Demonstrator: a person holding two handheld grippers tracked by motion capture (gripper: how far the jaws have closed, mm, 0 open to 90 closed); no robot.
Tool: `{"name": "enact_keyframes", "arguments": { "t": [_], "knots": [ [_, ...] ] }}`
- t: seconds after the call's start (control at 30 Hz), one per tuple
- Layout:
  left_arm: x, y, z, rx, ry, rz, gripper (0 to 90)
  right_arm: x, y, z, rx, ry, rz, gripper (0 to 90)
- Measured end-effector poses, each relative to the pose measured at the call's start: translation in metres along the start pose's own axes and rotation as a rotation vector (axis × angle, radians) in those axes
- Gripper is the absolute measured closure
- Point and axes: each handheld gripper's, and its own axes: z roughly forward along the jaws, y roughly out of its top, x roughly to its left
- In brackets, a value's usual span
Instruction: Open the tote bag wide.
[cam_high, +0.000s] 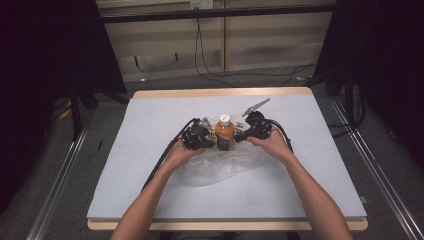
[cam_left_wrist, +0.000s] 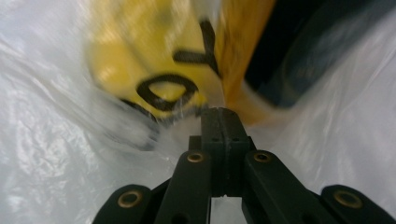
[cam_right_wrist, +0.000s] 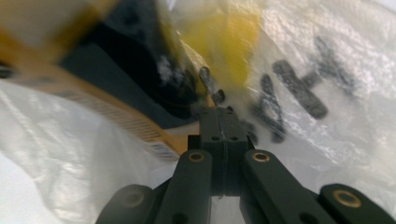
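had bare forearms (cam_high: 310, 192), black linkage grippers (cam_left_wrist: 222, 122) with brass-ringed pivots, black trailing cables (cam_high: 161, 159), grey three-cornered plate (cam_high: 256, 106).

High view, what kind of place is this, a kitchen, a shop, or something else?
Probably a lab or recording studio, not a home. One table with a plain grey top stands between dark curtains, metal rails run along the floor beside it, and loose cables lie on the carpet behind.
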Motion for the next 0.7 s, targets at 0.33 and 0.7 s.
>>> {"name": "enact_keyframes", "arguments": {
  "t": [0.33,0.7],
  "knots": [
    [-0.028,-0.003,-0.010,0.061,-0.018,0.082,90.0,-0.022,0.002,0.018,0.098,-0.024,0.073,90.0],
    [-0.049,0.004,-0.005,0.063,-0.123,0.108,90.0,-0.031,0.027,0.031,0.154,-0.045,0.058,90.0]
  ]
}}
